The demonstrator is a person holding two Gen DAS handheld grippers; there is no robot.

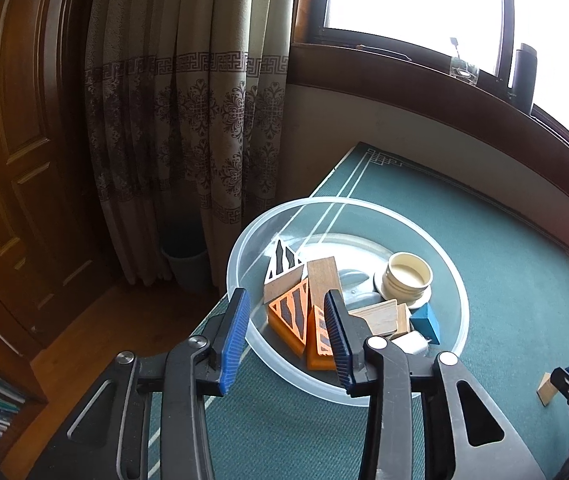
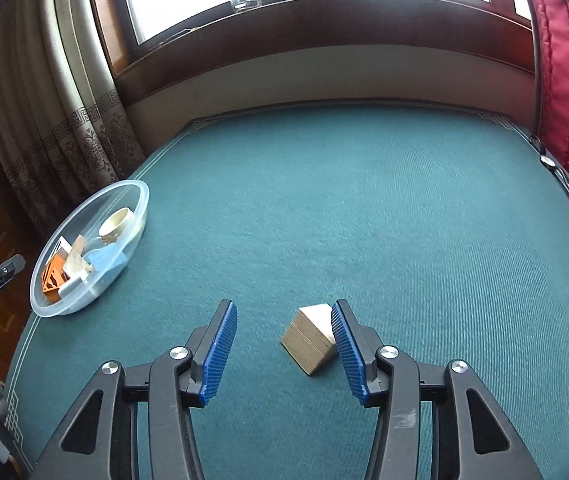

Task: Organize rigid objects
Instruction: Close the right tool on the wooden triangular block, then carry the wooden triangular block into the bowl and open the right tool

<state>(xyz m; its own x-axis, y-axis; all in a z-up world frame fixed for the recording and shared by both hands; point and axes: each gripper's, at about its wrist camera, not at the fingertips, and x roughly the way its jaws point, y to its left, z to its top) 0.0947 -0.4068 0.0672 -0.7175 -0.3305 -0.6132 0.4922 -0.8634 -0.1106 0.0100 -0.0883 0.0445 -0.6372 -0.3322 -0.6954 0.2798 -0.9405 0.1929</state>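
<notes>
A single wooden block (image 2: 311,338) lies loose on the green table (image 2: 364,200), toward the near edge and well apart from the clear plastic bowl (image 2: 132,190) that sits by the table's left edge. The bowl already holds orange striped wedges (image 1: 290,314), plain wooden pieces (image 1: 322,280), a blue block (image 1: 428,322) and a cream round tub (image 1: 406,276), so this block looks like the last piece to gather.

The right gripper (image 2: 284,350) hangs low over the table with its jaws spread wide and nothing between the pads; the block sits inside the gap, close against the right pad, though I cannot tell whether they touch. The left gripper (image 1: 288,340) is also released and empty, poised above the near rim of the bowl.

The block looks like a wedge of solid wood: stiff, light and not fragile, with smooth faces that may slip a little against ribbed rubber. Its sloped top would squeeze out of a pinch, so the better hold is across two flat, parallel side faces, low on the body. Since it lies turned at an angle to the pads and off to one side, the gripper likely needs to shift right and twist slightly before closing.
</notes>
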